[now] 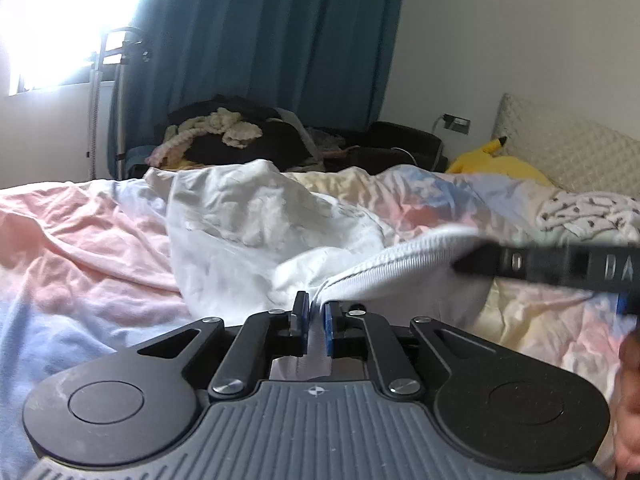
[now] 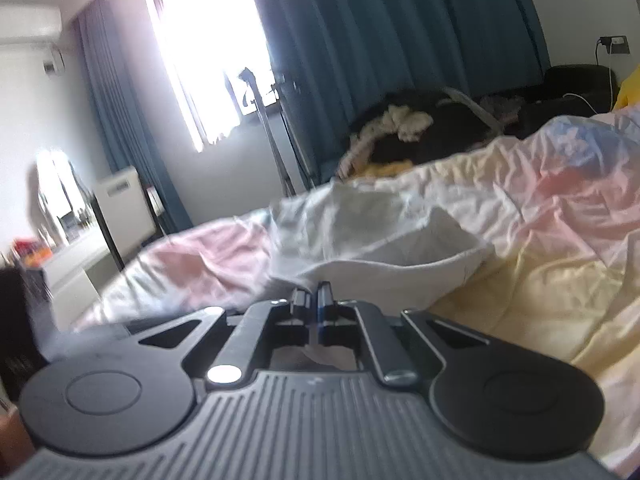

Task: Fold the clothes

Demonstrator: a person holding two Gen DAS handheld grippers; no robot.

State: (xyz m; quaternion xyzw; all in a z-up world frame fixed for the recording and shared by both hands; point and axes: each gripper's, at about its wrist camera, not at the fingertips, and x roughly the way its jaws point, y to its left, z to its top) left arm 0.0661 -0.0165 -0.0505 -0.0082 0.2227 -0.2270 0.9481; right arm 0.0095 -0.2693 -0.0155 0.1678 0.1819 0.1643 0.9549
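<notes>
A white garment (image 1: 248, 240) lies crumpled on the bed. My left gripper (image 1: 316, 314) is shut on its ribbed white hem (image 1: 400, 260), which runs up and to the right. The other gripper's black finger (image 1: 560, 266) reaches in from the right edge and touches that hem. In the right wrist view the same white garment (image 2: 360, 236) lies ahead, and my right gripper (image 2: 314, 304) is shut on its near edge, blurred by motion.
The bed is covered by a pastel pink, yellow and blue duvet (image 1: 80, 236). A yellow plush toy (image 1: 496, 162) and a headboard (image 1: 560, 148) are at the right. A pile of dark clothes (image 1: 240, 136) sits beyond the bed by blue curtains (image 1: 260, 40). A patterned cloth (image 1: 588, 212) lies far right.
</notes>
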